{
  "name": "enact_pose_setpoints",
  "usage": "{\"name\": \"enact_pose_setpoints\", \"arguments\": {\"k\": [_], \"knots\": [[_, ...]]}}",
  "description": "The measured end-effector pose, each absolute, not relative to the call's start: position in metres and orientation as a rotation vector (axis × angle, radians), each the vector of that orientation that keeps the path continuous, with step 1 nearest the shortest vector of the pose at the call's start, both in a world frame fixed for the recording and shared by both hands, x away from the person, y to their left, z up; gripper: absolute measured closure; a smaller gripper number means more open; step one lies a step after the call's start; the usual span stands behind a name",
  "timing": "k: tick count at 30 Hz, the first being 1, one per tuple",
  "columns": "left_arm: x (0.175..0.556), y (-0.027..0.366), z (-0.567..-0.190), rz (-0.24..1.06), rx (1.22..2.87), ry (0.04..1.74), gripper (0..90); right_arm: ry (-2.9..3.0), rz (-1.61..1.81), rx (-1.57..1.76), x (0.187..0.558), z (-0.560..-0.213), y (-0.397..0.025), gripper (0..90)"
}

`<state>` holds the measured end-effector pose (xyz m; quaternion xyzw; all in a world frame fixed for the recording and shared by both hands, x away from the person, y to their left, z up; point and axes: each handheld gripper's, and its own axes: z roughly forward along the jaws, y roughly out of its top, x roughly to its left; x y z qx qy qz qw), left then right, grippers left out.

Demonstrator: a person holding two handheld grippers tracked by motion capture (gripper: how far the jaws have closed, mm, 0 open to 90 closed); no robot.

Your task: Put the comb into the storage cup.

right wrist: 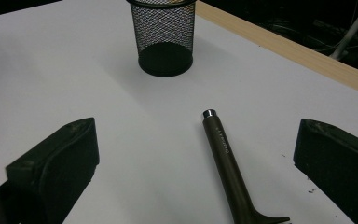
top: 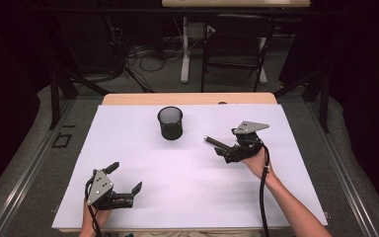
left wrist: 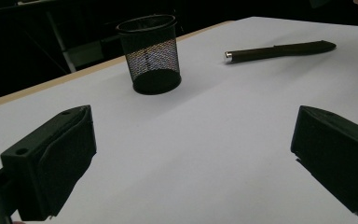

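Upright near the tabletop's [top: 128, 148] far edge, I see the mesh cup [top: 170, 123], nothing visible inside it. Right of the cup lies the brown pen [right wrist: 226, 161], between the spread jaws of my right claw [top: 219, 149], ungripped. Nearer than the cup, my left claw [top: 127, 179] gapes over bare white sheet.

Dim, soft overhead light, dark surroundings

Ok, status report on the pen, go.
Both grippers open: left idle, right straddling the pen. Pen flat on table, ungripped. Mesh cup upright, path clear.
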<state>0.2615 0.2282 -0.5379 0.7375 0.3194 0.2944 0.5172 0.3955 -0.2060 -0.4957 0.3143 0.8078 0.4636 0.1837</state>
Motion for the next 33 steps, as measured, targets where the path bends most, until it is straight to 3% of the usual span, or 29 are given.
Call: {"name": "enact_pose_setpoints", "arguments": {"k": [33], "knots": [[0.263, 0.229, -0.539, 0.697, 1.780, 0.769, 0.0, 2.286, 1.276, 1.009, 0.450, -0.509, -0.192, 0.0]]}}
